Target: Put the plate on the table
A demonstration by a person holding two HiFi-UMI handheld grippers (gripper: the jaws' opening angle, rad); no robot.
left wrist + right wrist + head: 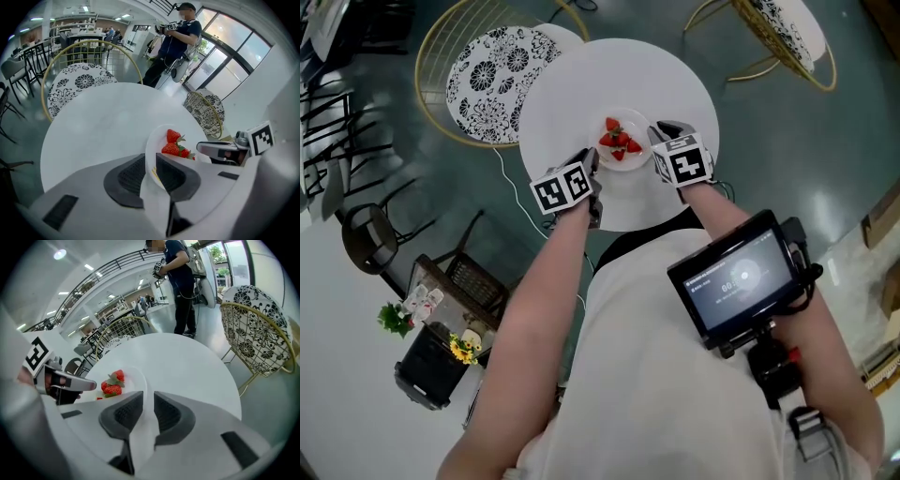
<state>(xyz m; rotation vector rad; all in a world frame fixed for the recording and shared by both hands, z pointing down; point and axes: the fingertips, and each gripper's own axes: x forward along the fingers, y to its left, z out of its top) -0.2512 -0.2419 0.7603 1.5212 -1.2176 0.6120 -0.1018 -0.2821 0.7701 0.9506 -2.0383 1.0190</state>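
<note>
The plate (630, 162) of strawberries (617, 139) is over the table's (581, 84) near side; the left gripper (592, 162) and right gripper (657, 137) each pinch an opposite rim, likely to keep it level; I cannot tell whether it has touched down.

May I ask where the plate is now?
Head view: the plate is at the table's near side, left gripper and right gripper shut on its rim.

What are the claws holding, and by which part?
Both grip the plate of strawberries by its rim: left claw on its left edge, right claw on its right.
</note>
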